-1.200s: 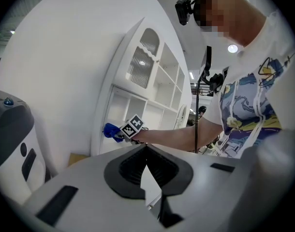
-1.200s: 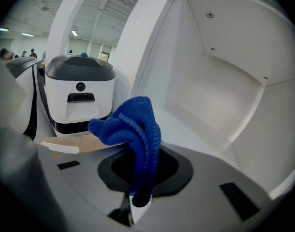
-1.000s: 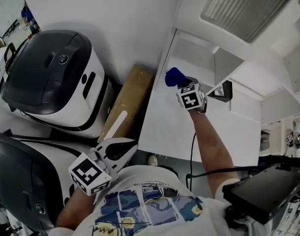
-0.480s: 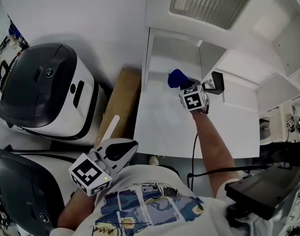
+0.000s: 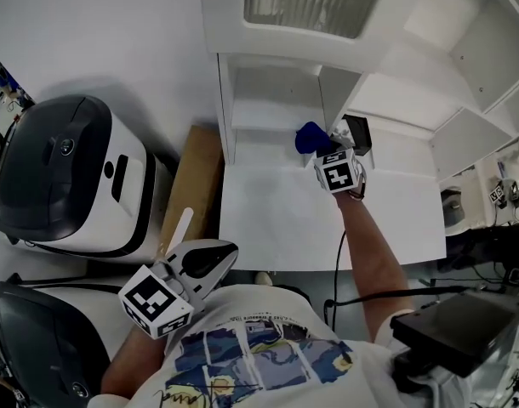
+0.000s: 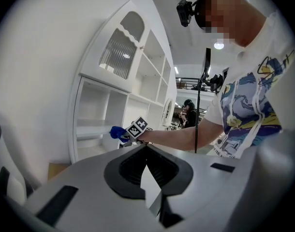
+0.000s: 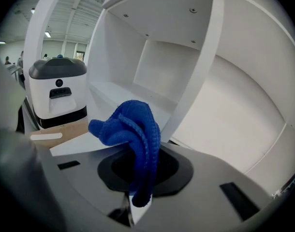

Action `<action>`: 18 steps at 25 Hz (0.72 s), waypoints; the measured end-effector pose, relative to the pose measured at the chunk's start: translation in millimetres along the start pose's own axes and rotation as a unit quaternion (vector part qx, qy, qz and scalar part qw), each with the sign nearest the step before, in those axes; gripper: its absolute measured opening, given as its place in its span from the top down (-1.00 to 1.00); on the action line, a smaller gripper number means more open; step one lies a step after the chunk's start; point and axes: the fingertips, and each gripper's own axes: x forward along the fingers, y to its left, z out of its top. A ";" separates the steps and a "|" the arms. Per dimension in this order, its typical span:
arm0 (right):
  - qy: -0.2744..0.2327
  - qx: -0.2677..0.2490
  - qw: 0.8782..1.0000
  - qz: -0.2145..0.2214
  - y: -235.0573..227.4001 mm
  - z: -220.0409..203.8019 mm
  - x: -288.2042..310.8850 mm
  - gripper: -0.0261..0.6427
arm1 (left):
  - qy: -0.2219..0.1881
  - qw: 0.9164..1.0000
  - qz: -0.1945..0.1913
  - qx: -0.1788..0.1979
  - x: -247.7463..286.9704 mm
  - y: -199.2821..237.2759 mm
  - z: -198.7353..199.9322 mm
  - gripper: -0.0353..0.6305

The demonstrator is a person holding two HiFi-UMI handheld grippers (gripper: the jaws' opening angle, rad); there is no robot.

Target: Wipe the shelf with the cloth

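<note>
GRIP: right hand-held gripper (image 7: pixel 135 199) clamped on bunched cloth (image 7: pixel 133 124) | SHELF: shelf (image 7: pixel 113 93) just ahead, contact unconfirmed | ADVICE: press cloth down flat, sweep into corners | left hand-held gripper (image 6: pixel 150 178) closed, empty.

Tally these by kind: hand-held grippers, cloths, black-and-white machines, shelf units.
Hand-held grippers: 2 (left hand-held gripper, right hand-held gripper)
Blue cloth: 1
Black-and-white machines: 2 (upper machine, lower machine)
White shelf unit: 1
Total: 6
</note>
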 end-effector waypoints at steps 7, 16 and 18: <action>-0.003 0.007 1.000 0.000 -17.2 -6.9 -10.2 0.73 | 0.002 1.000 -0.014 0.005 17.3 -5.4 4.4 0.86; -0.023 -0.009 1.000 0.000 -29.7 10.2 -28.2 0.73 | -0.001 1.000 -0.015 0.004 26.9 -5.0 7.2 0.86; -0.031 -0.014 0.999 -0.003 -33.9 17.8 -34.4 0.73 | -0.003 1.000 -0.015 0.005 28.6 -4.6 8.4 0.86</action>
